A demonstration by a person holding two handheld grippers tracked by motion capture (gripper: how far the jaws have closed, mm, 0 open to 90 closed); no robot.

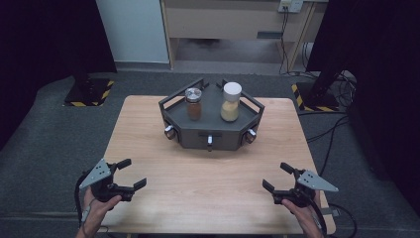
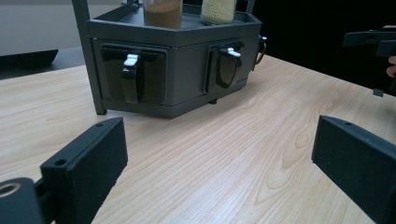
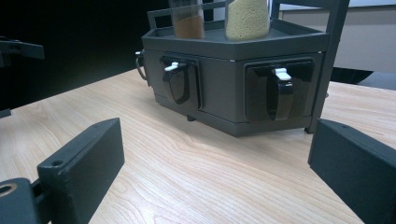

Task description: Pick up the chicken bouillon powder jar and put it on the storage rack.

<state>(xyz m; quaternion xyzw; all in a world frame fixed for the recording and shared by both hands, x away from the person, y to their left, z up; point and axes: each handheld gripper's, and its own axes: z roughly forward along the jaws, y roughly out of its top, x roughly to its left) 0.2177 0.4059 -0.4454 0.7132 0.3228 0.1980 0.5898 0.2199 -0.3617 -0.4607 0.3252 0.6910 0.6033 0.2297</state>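
1. Dark grey rack (image 1: 210,135) – a many-sided stand at the far middle of the table (image 1: 198,198), well apart from both grippers. Its top tray carries two jars; its lower faces carry recessed drawers with looped pulls (image 2: 132,78).
2. Brown-filled jar (image 1: 193,103), metal lid, on the tray's left; pale-grained jar (image 1: 231,101), white lid, on its right. Both stand upright, near each other but apart.
3. Left gripper (image 1: 128,173) – held low near the table's near-left corner, jaws spread wide with nothing between them.
4. Right gripper (image 1: 278,176) – mirrored at the near-right, jaws likewise spread and empty.
5. Risk, jars: both are tall and narrow, so a jaw arriving high or off-centre would likely tip one against its neighbour or the tray rail (image 1: 181,93).
6. Risk, glass: smooth walls may slip in flat pads if the grip falls too near the lid.
7. Risk, rack: tugging a drawer pull with one gripper alone could drag the whole stand and rock the jars – the other gripper would have to brace it.
8. Whether the rack's feet grip the wood cannot be judged; its underside is in shadow.
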